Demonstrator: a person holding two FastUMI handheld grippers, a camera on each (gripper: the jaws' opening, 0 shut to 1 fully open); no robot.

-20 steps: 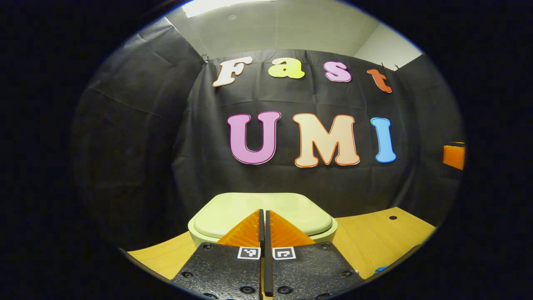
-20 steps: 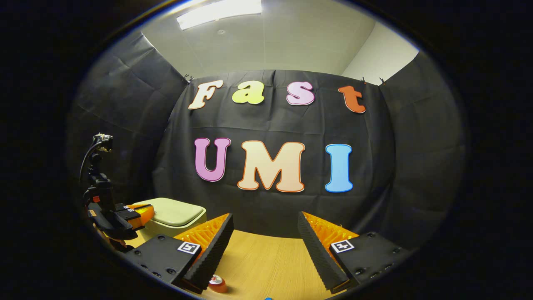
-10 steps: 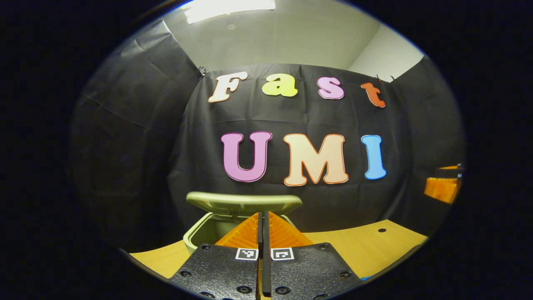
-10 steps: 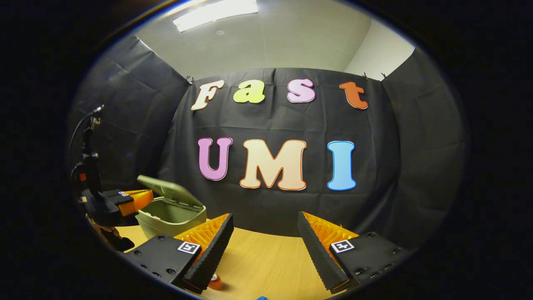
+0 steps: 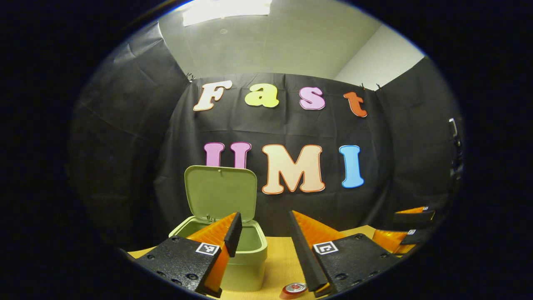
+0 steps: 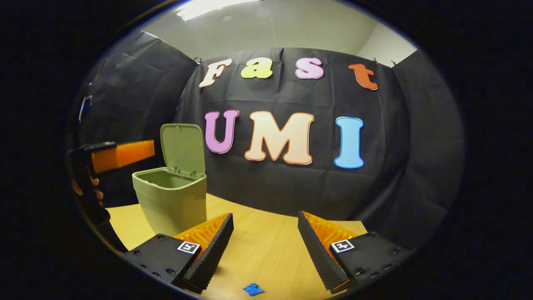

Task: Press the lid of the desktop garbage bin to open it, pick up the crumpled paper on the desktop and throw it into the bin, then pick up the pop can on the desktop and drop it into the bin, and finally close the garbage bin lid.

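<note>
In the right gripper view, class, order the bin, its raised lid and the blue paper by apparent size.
1. Bin, largest.
2. Lid, standing open, somewhat smaller than the bin body.
3. Blue paper, smallest by far, though it lies nearest the camera on the table.

Left gripper [image 5: 262,221] held level, fingers spread wide, nothing between them. Right gripper [image 6: 265,221] likewise, fingers parted and empty.
</note>
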